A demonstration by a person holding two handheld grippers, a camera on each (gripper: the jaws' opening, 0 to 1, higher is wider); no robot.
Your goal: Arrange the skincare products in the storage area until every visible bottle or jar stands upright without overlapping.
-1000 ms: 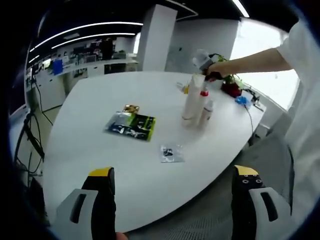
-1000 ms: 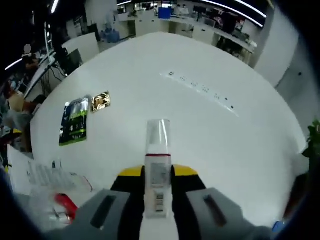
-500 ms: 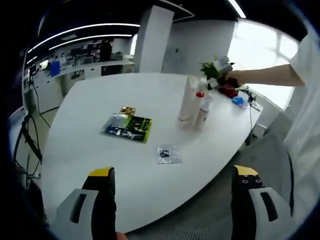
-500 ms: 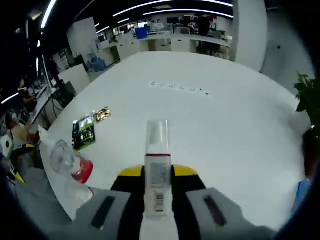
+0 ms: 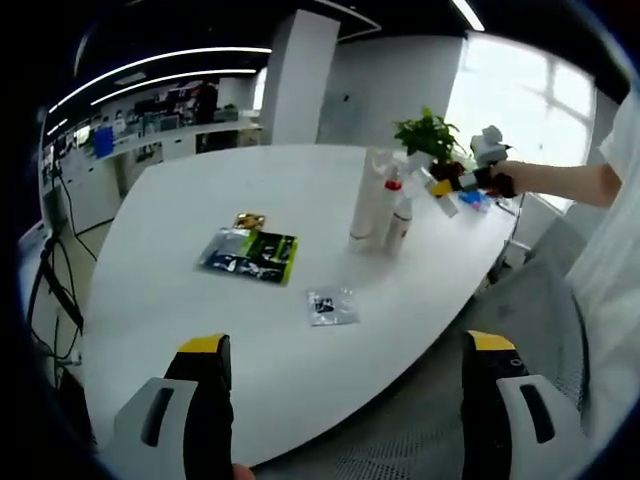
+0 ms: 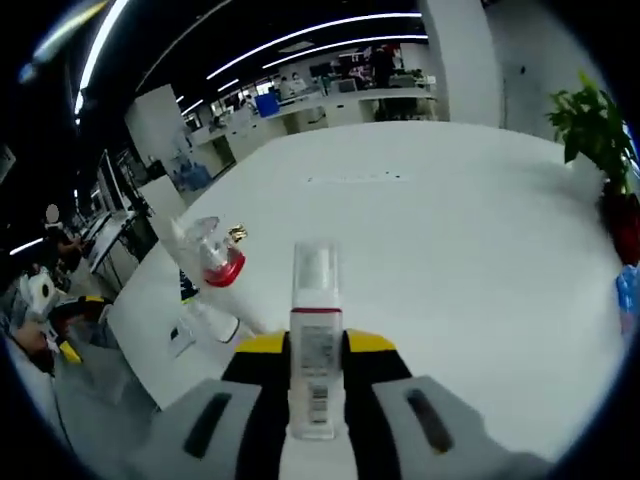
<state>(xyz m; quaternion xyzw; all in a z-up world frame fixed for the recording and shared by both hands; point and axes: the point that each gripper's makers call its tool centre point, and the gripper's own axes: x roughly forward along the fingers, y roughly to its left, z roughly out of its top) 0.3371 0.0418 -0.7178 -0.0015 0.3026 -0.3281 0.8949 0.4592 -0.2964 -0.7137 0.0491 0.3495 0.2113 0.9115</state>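
The right gripper (image 6: 318, 352) pinches a small bottle (image 6: 316, 335) with a clear cap between its jaws, held above the white table (image 6: 450, 250). The left gripper (image 5: 345, 362) hangs spread and empty at the table's near edge. Two more bottles (image 5: 378, 208) stand upright together farther along the table, beyond a green packet (image 5: 250, 255).

I see white table (image 5: 200, 250), rounded edge. On it: green-black packet (image 5: 248, 256) flat, small gold packet (image 5: 249, 221) just beyond it, clear sachet (image 5: 329, 307) nearer me. Tall white bottle (image 5: 365, 208) and red-collared bottle (image 5: 397, 222) upright, side by side. Potted plant (image 5: 428, 137) at far edge.
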